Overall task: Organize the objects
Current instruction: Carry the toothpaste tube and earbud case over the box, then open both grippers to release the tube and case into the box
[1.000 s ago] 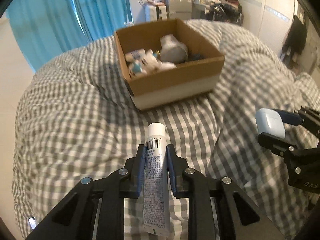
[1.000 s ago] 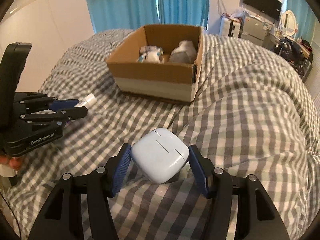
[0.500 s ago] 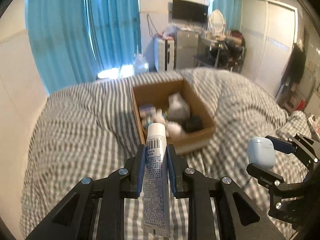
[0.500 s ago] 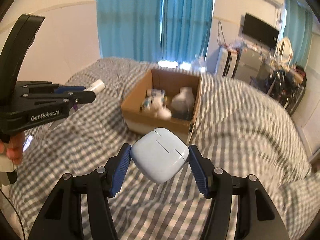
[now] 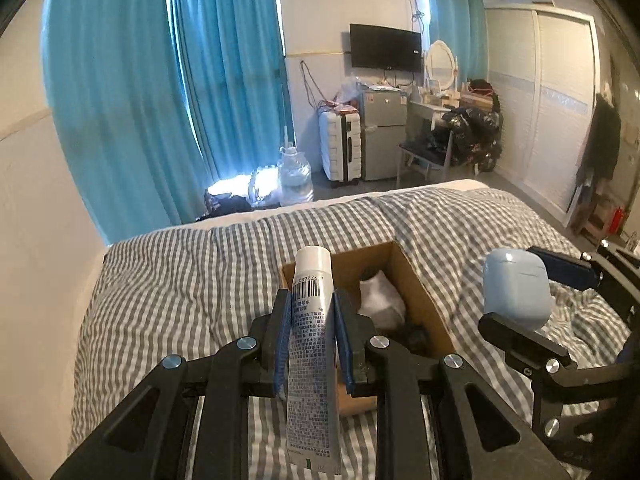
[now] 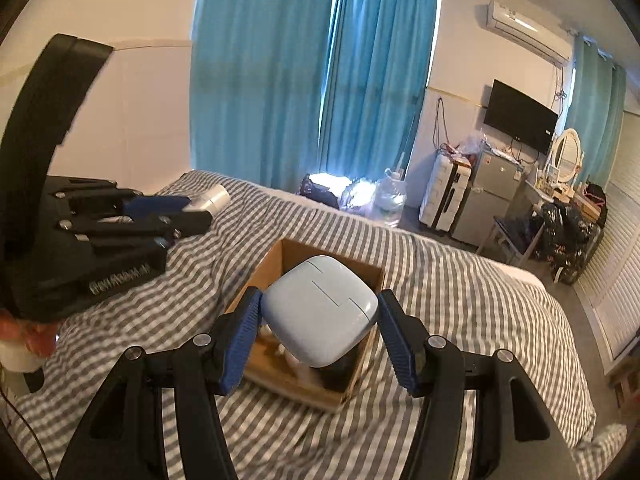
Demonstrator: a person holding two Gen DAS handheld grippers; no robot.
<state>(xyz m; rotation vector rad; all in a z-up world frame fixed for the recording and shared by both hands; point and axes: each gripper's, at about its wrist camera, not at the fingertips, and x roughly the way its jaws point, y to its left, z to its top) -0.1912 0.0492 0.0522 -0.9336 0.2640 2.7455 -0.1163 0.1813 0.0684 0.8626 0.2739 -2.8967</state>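
Observation:
My left gripper is shut on a white tube with a barcode label and white cap, held in the air before the open cardboard box on the checked duvet. My right gripper is shut on a pale blue case, held above the same box. The box holds a white bottle and other small items, mostly hidden by the grippers. Each gripper shows in the other's view: the right one with its case, the left one with the tube's cap.
The grey-and-white checked duvet covers the bed. Behind it are teal curtains, a water jug, a white suitcase, a small fridge, a wall TV and a cluttered dressing table.
Both grippers have risen and tilted up with their objects still held. The box now sits lower in both views and more of the room shows.

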